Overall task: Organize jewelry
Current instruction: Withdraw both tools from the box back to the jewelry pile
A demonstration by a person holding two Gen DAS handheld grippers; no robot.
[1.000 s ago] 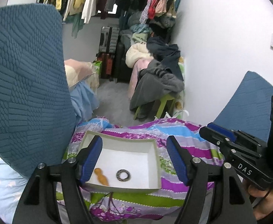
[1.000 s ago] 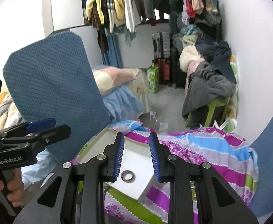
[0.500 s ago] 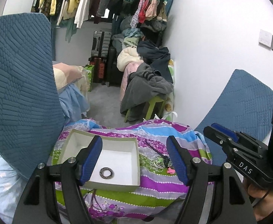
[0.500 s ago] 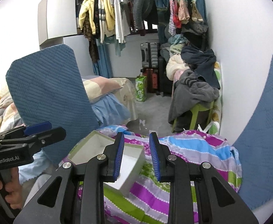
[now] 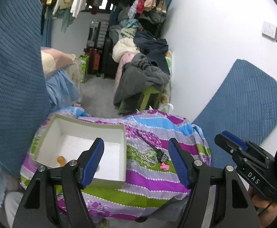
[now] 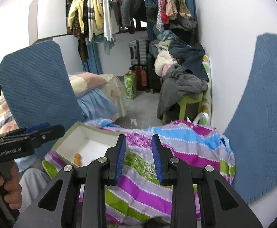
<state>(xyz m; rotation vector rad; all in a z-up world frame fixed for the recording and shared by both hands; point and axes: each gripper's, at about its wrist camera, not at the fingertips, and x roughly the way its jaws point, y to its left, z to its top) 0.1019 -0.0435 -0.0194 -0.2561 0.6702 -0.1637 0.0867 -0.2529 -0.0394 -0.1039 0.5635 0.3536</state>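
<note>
Far left: blue cushion, upright, beside the bedspread.

Box next — white, open-topped, on the striped bedspread, left part. Inside: orange bead near the front left wall; rest of floor partly hidden behind the left finger. In the right-wrist view, same box at left w/ orange bead near its front wall.

L gripper — jaws spread wide, nothing between them, hovering above box's right edge and the cloth.

Jewelry pile just right of the box, on the bedspread, apart from the box wall: thin wire hoops, black cord running up-left to down-right, green bit, pink piece at the front. Too tangled to count. Lies framed between the L jaws but toward the right finger, ahead of and below the tips. Cord's long axis roughly diagonal to the jaw line.

R gripper — jaws narrow but not closed, gap visible, holding nothing. Pile not clearly seen in this view — prob. hidden behind the fingers or blurred.

Far right: second cushion leaning on the wall.

Judgement: L nearer the pile by its own view, yet R is already narrowed — either could take it. Next: drop onto one piece, pinch, carry left into the box. Risk — snagging the whole tangle.
</note>
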